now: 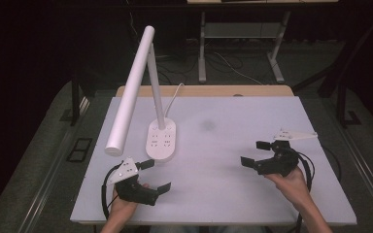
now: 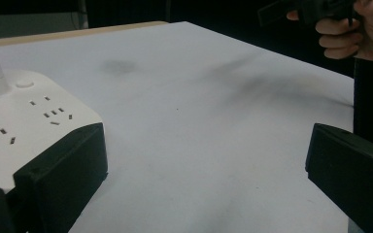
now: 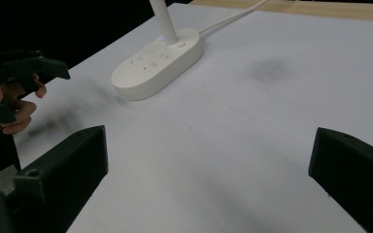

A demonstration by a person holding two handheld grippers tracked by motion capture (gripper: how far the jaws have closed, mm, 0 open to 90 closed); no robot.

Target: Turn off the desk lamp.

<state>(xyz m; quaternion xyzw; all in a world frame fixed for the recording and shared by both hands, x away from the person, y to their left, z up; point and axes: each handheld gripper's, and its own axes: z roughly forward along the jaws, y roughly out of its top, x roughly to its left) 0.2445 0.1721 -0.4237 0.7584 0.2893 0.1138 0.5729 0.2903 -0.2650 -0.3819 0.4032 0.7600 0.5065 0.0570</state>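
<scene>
A white desk lamp stands on the white table [image 1: 223,184], its oval base [image 1: 161,139] carrying socket slots and its long tube head [image 1: 129,88] leaning out to the left. My left gripper [image 1: 154,175] is open near the table's front left, just in front of the base [image 2: 24,126], with nothing between its jaws. At the right side of the table my right gripper [image 1: 255,153] is open too, its jaws wide apart and pointed left toward the base [image 3: 158,63]. Each is held by a hand.
A white cable [image 1: 174,95] runs from the lamp base to the table's far edge. A faint dark smudge [image 1: 207,125] marks the table's middle. Beyond the table stand metal desk legs [image 1: 202,48] on a dark floor. A black cable [image 1: 108,194] loops at the left gripper.
</scene>
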